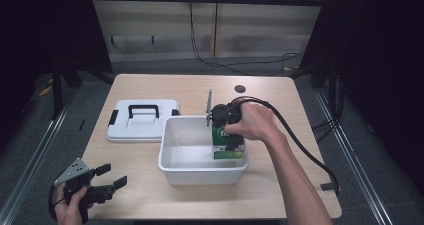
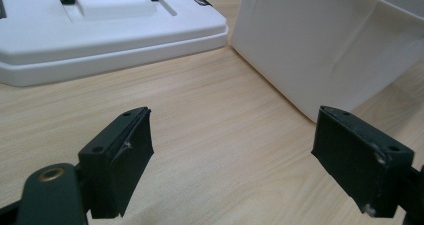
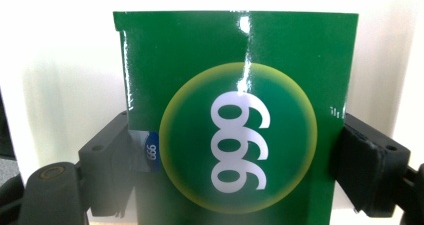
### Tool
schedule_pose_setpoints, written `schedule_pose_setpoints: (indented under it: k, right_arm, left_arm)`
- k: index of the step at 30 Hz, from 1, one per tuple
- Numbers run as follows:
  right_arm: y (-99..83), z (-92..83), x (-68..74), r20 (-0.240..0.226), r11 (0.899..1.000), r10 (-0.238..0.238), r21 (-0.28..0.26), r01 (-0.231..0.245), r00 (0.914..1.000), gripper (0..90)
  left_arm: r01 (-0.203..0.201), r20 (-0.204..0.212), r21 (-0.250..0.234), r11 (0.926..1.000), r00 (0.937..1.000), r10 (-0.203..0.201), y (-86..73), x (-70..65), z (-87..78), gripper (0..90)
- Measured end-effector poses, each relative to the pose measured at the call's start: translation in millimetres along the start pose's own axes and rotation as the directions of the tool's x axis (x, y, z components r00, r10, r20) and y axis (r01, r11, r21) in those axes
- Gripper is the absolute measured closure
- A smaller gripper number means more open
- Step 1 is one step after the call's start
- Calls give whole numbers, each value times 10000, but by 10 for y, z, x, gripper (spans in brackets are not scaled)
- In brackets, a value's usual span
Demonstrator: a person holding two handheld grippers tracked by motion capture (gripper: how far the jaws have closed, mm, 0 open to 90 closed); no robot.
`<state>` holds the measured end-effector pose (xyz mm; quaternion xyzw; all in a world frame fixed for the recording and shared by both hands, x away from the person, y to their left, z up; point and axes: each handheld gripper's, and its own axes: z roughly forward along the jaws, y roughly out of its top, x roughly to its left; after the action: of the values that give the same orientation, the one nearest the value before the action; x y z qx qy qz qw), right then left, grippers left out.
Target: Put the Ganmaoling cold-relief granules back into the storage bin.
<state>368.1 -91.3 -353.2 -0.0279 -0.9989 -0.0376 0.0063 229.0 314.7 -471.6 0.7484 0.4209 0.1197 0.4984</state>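
Note:
A green box point(image 1: 228, 151) with a yellow-ringed circle and white figures stands upright against the right wall inside the white bin point(image 1: 200, 171). My right gripper point(image 1: 231, 143) reaches down into the bin and is shut on the green box point(image 3: 235, 75), one jaw on each side of it, as the right gripper point(image 3: 240, 140) view shows. At the table's front left corner my left gripper point(image 1: 112, 176) rests open with nothing between its jaws. In its own view the left gripper point(image 2: 235, 135) hovers low over bare wood, facing the bin's outer wall point(image 2: 310, 45).
A white lid point(image 1: 125, 130) with a black handle lies flat left of the bin, also seen as the white lid point(image 2: 100, 35) in the left gripper view. A black round grommet point(image 1: 240, 88) sits near the table's far edge. A thick black cable point(image 1: 300, 145) trails right.

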Motion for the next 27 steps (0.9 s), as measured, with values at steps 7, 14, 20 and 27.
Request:
schedule_pose_setpoints:
  k: [7,14,20,27]
  right_arm:
    - [15,153,23,-44,9997,-100,202,101,9999,154]
    - [32,308,42,-143,9994,85,329,-80,9999,153]
    - [40,391,19,-21,9986,265,465,-263,9996,152]
    - [58,485,10,8,9978,310,592,-310,9995,152]
  left_arm:
    - [-7,85,2,10000,10000,7,-1,-6,-2,158]
    - [-31,90,17,10000,10000,31,0,-4,0,158]
    - [-29,92,6,10000,10000,29,0,-4,-1,158]
    - [-3,75,0,10000,10000,3,1,-3,2,158]
